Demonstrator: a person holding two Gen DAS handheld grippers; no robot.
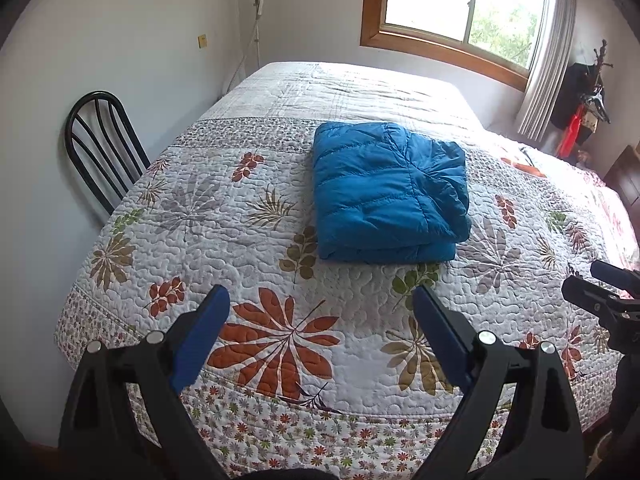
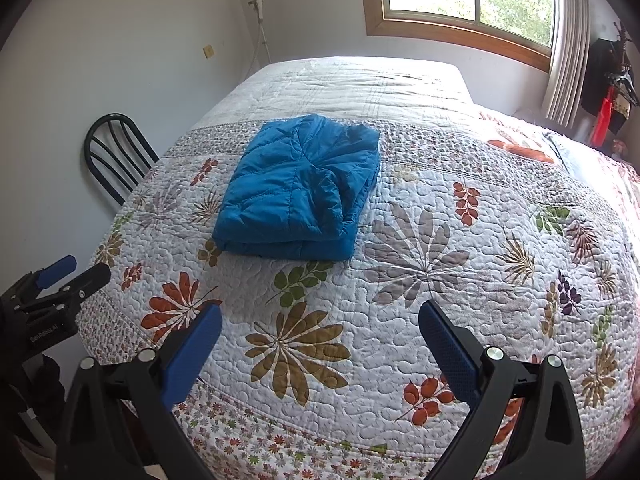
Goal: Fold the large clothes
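The left gripper (image 1: 320,320), a black two-finger clamp with blue pads, hangs with its jaws spread wide and nothing between them, poised over the near edge of the bed; the right gripper (image 2: 320,332), of the same make, is likewise wide apart and empty, level with it and just to its side. Both hover above the white quilted bedspread printed with rust, olive and grey leaves (image 1: 256,264), apart from the cloth. Ahead of both, toward the middle of the bed and well clear of either tool, lies the blue puffy quilted jacket (image 1: 386,192), already folded into a compact, roughly square bundle with stacked layers showing along its near edge. From the left gripper it sits straight ahead and a touch to the right; from the right gripper it sits ahead and to the left, so it lies roughly between the two, neither clearly nearer. Its slightly longer side seems to run away from the grippers toward the wood-framed window (image 1: 456,12). The fold looks essentially complete. A black metal chair (image 1: 100,148) stands at the bed's left side.
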